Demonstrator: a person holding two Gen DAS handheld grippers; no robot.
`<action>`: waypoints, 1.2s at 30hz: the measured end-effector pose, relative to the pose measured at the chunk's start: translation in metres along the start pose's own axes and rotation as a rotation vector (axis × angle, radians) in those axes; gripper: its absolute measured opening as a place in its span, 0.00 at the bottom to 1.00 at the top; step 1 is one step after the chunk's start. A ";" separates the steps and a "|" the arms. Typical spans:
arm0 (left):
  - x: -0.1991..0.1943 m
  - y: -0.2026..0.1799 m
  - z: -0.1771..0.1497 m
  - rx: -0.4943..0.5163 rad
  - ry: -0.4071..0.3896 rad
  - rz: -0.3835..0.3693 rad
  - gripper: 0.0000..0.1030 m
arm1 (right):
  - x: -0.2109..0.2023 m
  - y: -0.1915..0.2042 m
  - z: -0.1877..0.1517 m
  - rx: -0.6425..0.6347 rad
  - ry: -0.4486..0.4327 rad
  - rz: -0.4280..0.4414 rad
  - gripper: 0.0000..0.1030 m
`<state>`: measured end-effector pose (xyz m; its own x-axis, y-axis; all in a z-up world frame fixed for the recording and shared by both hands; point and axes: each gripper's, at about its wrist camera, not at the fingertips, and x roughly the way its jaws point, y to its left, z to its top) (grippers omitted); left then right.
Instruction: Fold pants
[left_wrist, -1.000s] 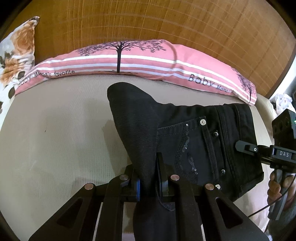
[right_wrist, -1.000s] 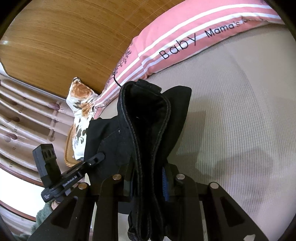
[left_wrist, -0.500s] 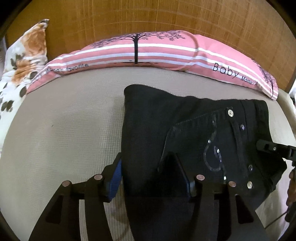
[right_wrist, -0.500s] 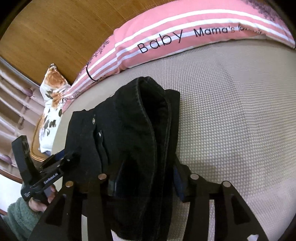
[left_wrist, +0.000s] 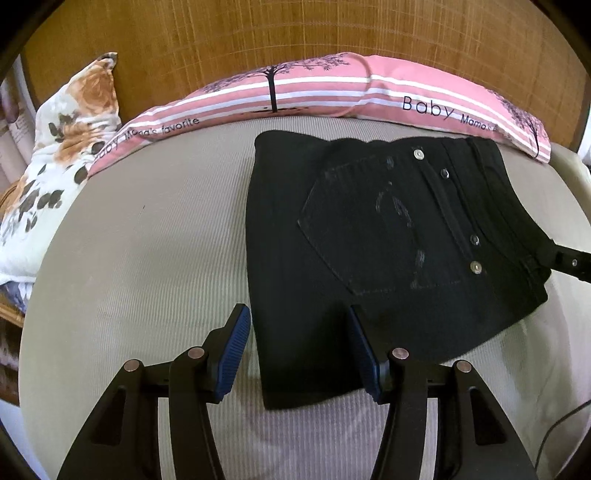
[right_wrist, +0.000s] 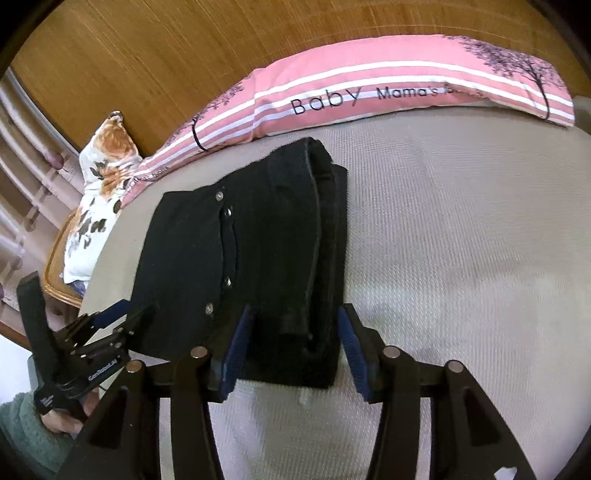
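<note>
Pants: black denim, folded into a flat rectangular stack on the beige bed, just before the pink pillow. Back pocket faces up, with a faint glittery motif, too blurred to read; four metal studs beside it.

Left claw: jaws apart, having just opened, straddling the stack's near left corner, pads clear of the cloth.

Right claw: jaws apart, just opened further, the near waistband end between them; contact with its left pad cannot be judged. In the left view, only its tip shows, cut off at the edge.

Pillow: printed "Baby", "Mama's favorite". Floral pillow: partly cropped.

Sleeve: green, holding the left claw, marked "GenRobot.AI".
</note>
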<state>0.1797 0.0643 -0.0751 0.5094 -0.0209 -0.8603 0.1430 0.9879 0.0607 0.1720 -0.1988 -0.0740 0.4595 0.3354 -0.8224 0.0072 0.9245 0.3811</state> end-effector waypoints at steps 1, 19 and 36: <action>-0.001 -0.001 -0.003 -0.002 -0.002 0.006 0.53 | 0.002 0.000 -0.003 -0.001 0.008 -0.013 0.48; -0.033 -0.002 -0.017 -0.011 -0.033 0.100 0.73 | -0.018 0.042 -0.015 -0.116 -0.076 -0.216 0.78; -0.084 -0.014 -0.040 -0.043 -0.072 0.094 0.78 | -0.046 0.104 -0.056 -0.235 -0.117 -0.288 0.96</action>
<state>0.1015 0.0579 -0.0240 0.5786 0.0629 -0.8132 0.0555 0.9917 0.1162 0.1019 -0.1078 -0.0196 0.5668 0.0459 -0.8226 -0.0467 0.9986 0.0236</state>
